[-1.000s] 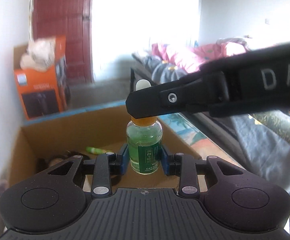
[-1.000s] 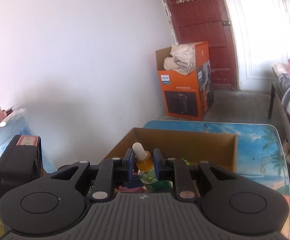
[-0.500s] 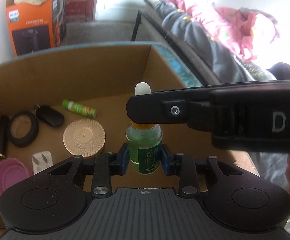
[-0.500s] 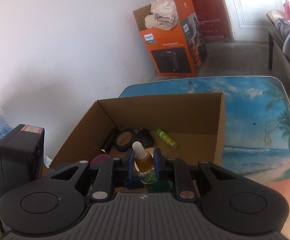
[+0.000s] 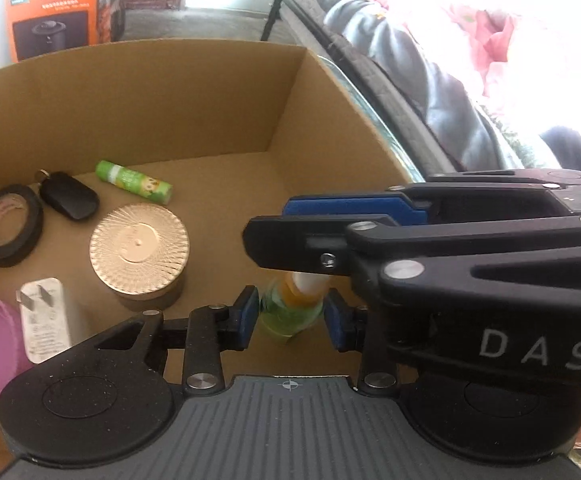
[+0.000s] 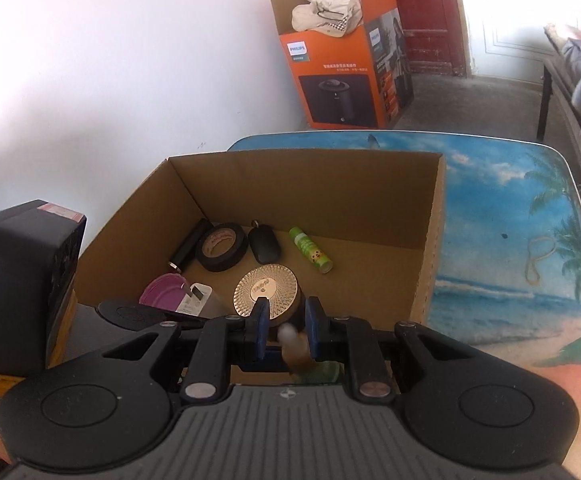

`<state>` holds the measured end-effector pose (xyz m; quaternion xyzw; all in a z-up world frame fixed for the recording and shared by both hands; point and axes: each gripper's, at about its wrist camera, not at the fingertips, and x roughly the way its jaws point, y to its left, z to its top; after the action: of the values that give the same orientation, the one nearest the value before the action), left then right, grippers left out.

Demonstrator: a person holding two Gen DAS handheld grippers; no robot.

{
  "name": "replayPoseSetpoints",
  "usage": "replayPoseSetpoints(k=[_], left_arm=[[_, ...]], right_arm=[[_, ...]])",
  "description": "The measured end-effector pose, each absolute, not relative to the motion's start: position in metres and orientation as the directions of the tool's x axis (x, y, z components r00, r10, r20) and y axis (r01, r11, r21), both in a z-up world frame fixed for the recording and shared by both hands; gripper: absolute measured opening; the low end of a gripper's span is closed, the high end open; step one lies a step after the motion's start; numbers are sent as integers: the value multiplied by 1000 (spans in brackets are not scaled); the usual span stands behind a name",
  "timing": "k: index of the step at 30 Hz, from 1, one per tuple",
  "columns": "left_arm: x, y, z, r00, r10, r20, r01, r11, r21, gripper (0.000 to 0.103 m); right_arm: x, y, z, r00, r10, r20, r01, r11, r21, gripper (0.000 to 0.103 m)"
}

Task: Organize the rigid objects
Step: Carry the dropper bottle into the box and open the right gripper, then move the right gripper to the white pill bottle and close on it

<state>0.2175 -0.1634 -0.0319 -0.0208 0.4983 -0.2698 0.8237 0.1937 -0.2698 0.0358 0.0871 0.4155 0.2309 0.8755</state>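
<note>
The dropper bottle (image 5: 290, 312) stands upright, low centre, between the opening left tool (image 5: 290, 316); the right tool (image 6: 286, 332) pinches its neck.

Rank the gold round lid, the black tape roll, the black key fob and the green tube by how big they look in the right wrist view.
1. Gold round lid, though it lies nearest the camera.
2. Black tape roll, close behind it.
3. Black key fob and green tube look alike: the tube longer, the fob wider.
</note>
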Motion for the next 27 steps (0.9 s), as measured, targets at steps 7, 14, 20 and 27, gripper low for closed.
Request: replayPoseSetpoints(k=[7, 14, 20, 27], left_arm=[[207, -166, -25, 383, -474, -793, 465, 840, -278, 44], [195, -163, -14, 440, -462, -770, 489, 842, -227, 64], [163, -150, 10, 518, -470, -715, 527, 833, -166, 81], [108, -110, 42, 603, -504, -619, 567, 816, -112, 100]], right_arm=[[187, -273, 41, 561, 460, -688, -321, 887, 331, 22], [173, -288, 58, 609, 467, -641, -282, 883, 375, 23], [129, -296, 88, 700, 442, -560, -246, 887, 392, 30], [53, -289, 115, 814, 396, -425, -221, 888, 404, 61]])
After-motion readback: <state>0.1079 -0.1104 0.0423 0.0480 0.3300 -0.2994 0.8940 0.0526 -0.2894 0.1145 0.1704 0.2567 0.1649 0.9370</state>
